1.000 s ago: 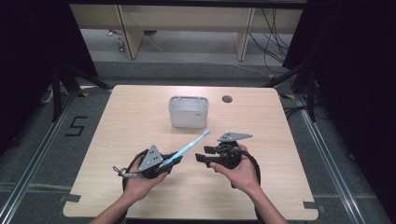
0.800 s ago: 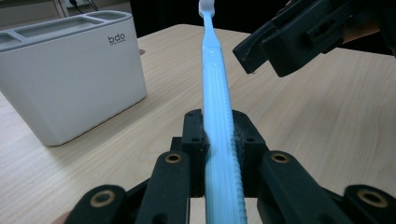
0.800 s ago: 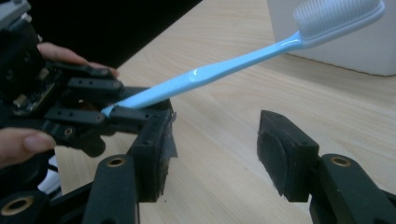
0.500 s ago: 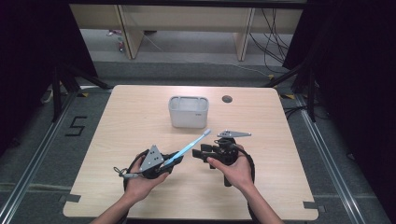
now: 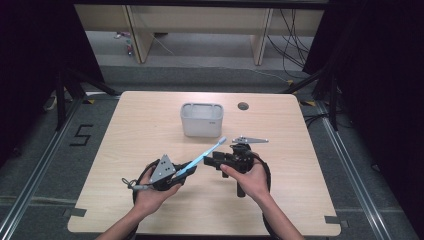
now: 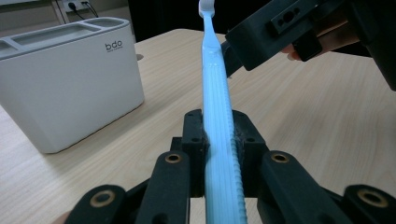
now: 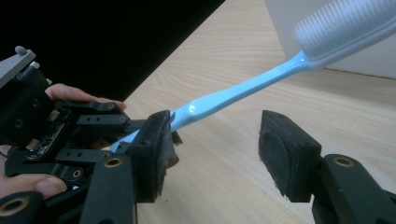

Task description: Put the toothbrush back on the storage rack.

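Observation:
A light blue toothbrush [image 5: 205, 154] slants up and to the right, bristle head raised. My left gripper [image 5: 186, 170] is shut on its handle [image 6: 217, 93], the pads [image 6: 194, 135] pressing from both sides. My right gripper [image 5: 209, 161] faces it from the right and is open; its jaws have just been opening a little. In the right gripper view the toothbrush [image 7: 233, 95] crosses above the gap between the jaws [image 7: 219, 140] close to the left pad [image 7: 156, 140], and neither pad presses on it. The left gripper [image 7: 84, 135] lies behind.
A white toothbrush holder [image 5: 201, 119] with slots on top stands at the table's middle back, close behind the brush head [image 6: 70, 79]. A small dark hole [image 5: 243, 106] sits in the tabletop to its right. Both hands hold the grippers near the front edge.
My right gripper has edged slightly left, closer to the toothbrush. The left gripper and the toothbrush have kept still.

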Motion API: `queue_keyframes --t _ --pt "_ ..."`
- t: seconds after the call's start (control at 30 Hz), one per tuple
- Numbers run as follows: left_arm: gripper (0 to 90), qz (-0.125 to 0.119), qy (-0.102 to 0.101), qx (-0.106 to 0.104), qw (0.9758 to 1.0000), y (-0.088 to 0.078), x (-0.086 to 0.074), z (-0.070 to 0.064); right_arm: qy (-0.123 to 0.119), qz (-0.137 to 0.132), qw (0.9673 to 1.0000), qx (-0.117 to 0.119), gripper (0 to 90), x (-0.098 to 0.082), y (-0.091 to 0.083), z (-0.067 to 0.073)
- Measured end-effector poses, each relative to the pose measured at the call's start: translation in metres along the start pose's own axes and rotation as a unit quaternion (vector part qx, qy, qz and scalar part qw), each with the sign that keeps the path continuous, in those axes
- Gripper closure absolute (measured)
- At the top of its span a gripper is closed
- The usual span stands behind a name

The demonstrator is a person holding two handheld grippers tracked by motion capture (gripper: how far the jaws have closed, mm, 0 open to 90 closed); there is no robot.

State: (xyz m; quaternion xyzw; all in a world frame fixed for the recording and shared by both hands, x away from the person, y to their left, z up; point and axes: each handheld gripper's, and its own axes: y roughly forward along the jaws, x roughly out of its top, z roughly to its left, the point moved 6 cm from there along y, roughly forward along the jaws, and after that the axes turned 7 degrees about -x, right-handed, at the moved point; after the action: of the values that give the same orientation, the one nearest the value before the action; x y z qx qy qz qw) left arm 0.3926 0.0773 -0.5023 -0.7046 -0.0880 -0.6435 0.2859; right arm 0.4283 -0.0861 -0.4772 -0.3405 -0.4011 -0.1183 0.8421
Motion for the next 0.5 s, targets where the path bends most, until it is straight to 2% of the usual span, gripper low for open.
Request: queue_keyframes --t 0.13,0.2,0.23,0.27,0.3,0.33,0.37,0.4,0.43,0.5 --pt "77.8 -0.005 -0.001 -0.004 1.0 0.0005 0.0017 -0.0034 0.007 -0.003 0.9999 0.013 44.4 0.0017 -0.0008 0.0029" --pt "77.8 -0.003 0.006 -0.004 1.0 0.0 0.0026 -0.0037 0.015 -0.006 0.9998 0.015 44.3 0.0028 -0.0001 0.0043" --pt "77.8 -0.002 0.006 -0.004 1.0 0.0004 0.0031 -0.0037 0.007 -0.008 0.9999 0.012 44.4 0.0038 0.0013 0.0036" --pt "77.8 -0.003 0.006 -0.003 1.0 0.0005 0.0036 -0.0039 0.02 -0.006 0.9996 0.017 44.4 0.0049 -0.0002 0.0069" --pt "77.8 -0.004 0.004 -0.003 1.0 0.0007 0.0034 -0.0048 0.009 -0.01 0.9999 0.009 44.4 0.007 -0.0006 0.0054" --pt "77.7 -0.001 0.006 -0.003 1.0 0.0008 0.0025 -0.0055 0.021 -0.015 0.9995 0.016 44.5 0.0091 -0.0018 0.0084" --pt "77.7 -0.004 0.004 -0.005 1.0 0.0017 0.0023 -0.0064 0.027 -0.018 0.9993 0.021 47.2 0.0099 -0.0012 0.0095" --pt "77.7 -0.002 0.005 -0.005 1.0 0.0022 0.0023 -0.0064 0.013 -0.021 0.9995 0.02 49.6 0.0101 0.0008 0.0077" --pt "77.7 -0.001 0.002 -0.004 1.0 0.003 0.0027 -0.0055 0.013 -0.021 0.9995 0.02 49.6 0.0101 0.0008 0.0077" --pt "77.6 -0.005 -0.001 -0.004 1.0 0.0051 0.0043 -0.0053 0.014 -0.018 0.9996 0.014 55.9 0.0093 0.0038 0.0072"
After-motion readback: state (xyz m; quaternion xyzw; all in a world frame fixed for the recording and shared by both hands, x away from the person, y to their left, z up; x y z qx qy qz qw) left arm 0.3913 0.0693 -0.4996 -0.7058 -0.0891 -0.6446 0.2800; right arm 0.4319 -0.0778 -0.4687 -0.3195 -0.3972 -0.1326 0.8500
